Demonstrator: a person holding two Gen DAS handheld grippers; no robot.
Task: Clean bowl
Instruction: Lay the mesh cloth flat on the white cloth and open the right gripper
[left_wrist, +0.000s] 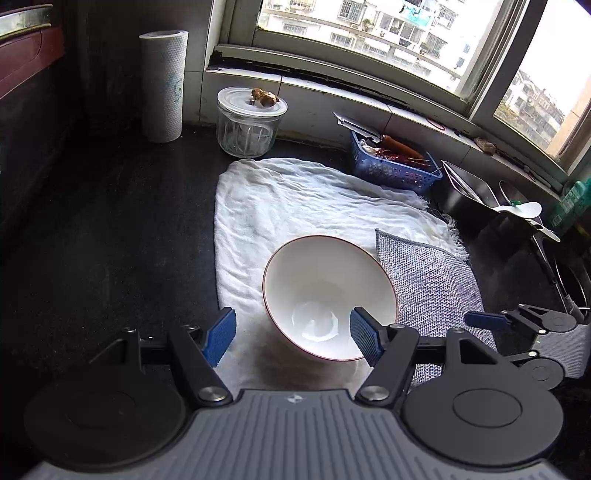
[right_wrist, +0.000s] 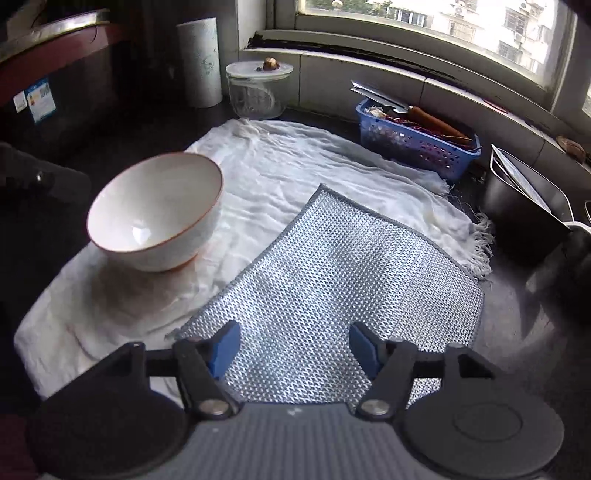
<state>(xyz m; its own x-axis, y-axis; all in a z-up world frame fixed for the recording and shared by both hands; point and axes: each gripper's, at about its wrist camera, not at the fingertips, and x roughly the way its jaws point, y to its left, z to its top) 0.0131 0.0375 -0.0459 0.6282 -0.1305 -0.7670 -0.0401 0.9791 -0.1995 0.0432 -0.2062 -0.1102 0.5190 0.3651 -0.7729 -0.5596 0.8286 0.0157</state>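
On the dark countertop (left_wrist: 110, 229), going left to right in the left wrist view: a paper towel roll (left_wrist: 163, 85) stands at about 10 o'clock, and a glass jar (left_wrist: 248, 123) with a clear lid stands just beside it toward 11 o'clock. A white cloth (left_wrist: 295, 199) spreads across the middle. On it sits the white bowl (left_wrist: 328, 295) with a thin red rim, upright and empty, at the centre of the view. The left gripper (left_wrist: 293, 339) is spread wide, its blue pads either side of the bowl's near part; whether they touch it cannot be told. At 3 o'clock from the bowl lies a silvery mesh scrubbing cloth (left_wrist: 432, 280), overlapping the white cloth's edge. A blue basket (left_wrist: 391, 166) of utensils sits at 1 o'clock under the window sill (left_wrist: 369, 92).

From the right wrist view, the bowl (right_wrist: 155, 210) stands at 10 o'clock and the scrubbing cloth (right_wrist: 332, 266) fills the centre. The right gripper (right_wrist: 293, 349) hangs over its near edge, fingers wide apart and holding nothing.
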